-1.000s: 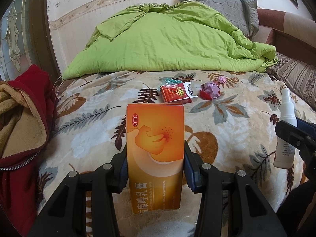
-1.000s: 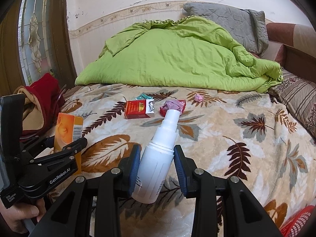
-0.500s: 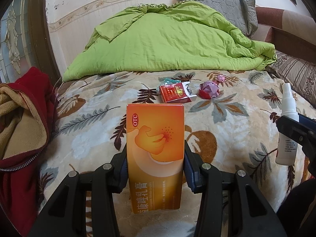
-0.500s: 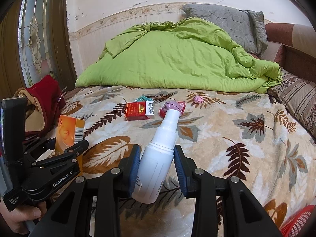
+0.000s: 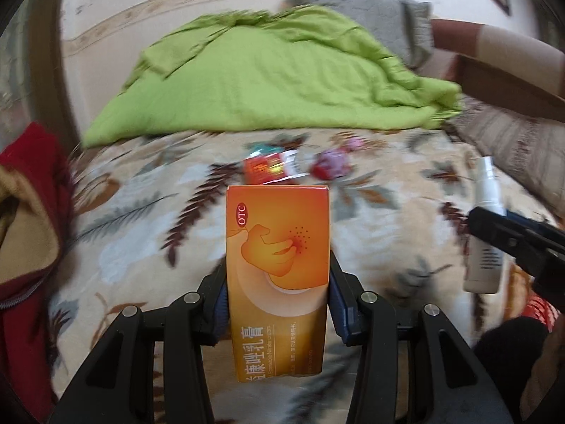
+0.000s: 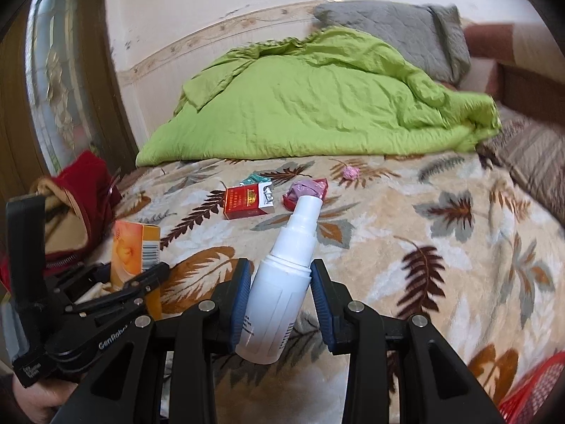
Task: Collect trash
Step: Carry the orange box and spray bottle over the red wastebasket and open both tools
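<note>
My left gripper [image 5: 278, 282] is shut on an orange ointment box [image 5: 277, 272], held upright above the bed; it also shows in the right wrist view [image 6: 132, 251]. My right gripper [image 6: 280, 282] is shut on a white spray bottle [image 6: 282, 282], nozzle tilted away; the bottle shows at the right of the left wrist view [image 5: 485, 226]. On the leaf-patterned blanket [image 6: 406, 247] further off lie a red cigarette pack [image 6: 247, 200], a teal wrapper [image 6: 252, 178], a crumpled red and purple wrapper [image 6: 307, 190] and a small pink wad [image 6: 350, 172].
A green quilt [image 6: 310, 106] and a grey pillow [image 6: 399, 31] are heaped at the back of the bed. A red jacket [image 6: 77, 190] lies at the left edge. A red mesh basket [image 6: 533, 392] shows at the lower right. A striped cushion [image 6: 536, 162] is at right.
Both grippers have drifted to the right and a little back with their loads. The left wrist view is blurred by motion. The grips have not changed.
</note>
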The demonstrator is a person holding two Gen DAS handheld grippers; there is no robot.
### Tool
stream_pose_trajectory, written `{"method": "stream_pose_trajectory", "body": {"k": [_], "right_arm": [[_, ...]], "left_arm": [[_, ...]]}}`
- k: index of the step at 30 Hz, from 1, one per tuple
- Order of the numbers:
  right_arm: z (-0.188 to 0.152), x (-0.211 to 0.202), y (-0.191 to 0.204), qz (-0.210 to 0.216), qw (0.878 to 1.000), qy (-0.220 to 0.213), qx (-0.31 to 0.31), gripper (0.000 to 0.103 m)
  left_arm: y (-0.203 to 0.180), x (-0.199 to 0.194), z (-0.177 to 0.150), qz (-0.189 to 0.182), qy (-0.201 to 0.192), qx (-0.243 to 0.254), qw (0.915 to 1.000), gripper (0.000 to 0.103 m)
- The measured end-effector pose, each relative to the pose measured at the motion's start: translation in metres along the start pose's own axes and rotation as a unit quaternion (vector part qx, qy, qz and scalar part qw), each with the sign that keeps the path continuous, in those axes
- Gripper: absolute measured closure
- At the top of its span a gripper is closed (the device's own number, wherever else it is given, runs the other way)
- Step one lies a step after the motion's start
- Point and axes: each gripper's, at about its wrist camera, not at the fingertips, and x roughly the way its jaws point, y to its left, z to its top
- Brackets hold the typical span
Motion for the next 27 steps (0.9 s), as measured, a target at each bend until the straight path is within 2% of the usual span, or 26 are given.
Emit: {"method": "stream_pose_trajectory", "body": {"k": [4, 6, 11, 16, 20, 23, 26, 27], "right_arm": [[-0.006, -0.028, -0.024, 0.0, 0.999, 0.001, 0.038, 0.066], [-0.011, -0.05, -0.04, -0.015, 0.999, -0.003, 0.052, 0.066], [-0.023, -0.108, -0.082, -0.068, 0.994, -0.011, 0.082, 0.066], [-0.045, -0.169, -0.141, -0.146, 0.981, -0.003, 0.127, 0.066], [-0.066, -0.21, -0.185, -0.197, 0.964, -0.007, 0.177, 0.066], [-0.079, -0.228, -0.205, -0.214, 0.954, -0.011, 0.21, 0.066], [-0.088, -0.238, -0.219, -0.221, 0.948, -0.012, 0.229, 0.066], [-0.092, -0.241, -0.223, -0.224, 0.947, -0.01, 0.23, 0.065]], "left_arm": [[-0.029, -0.015, 0.006, -0.065, -0.005, 0.027, 0.9975, 0.058], [-0.047, -0.022, 0.009, -0.111, 0.0, 0.038, 0.993, 0.058], [-0.103, -0.041, 0.018, -0.194, 0.009, 0.08, 0.9778, 0.058], [-0.175, -0.059, 0.023, -0.281, 0.023, 0.131, 0.9505, 0.058], [-0.232, -0.063, 0.019, -0.327, 0.046, 0.166, 0.9293, 0.058], [-0.273, -0.065, 0.015, -0.364, 0.07, 0.184, 0.9105, 0.058], [-0.307, -0.063, 0.008, -0.385, 0.091, 0.197, 0.8971, 0.058], [-0.316, -0.061, 0.006, -0.386, 0.097, 0.2, 0.8952, 0.056]]}}
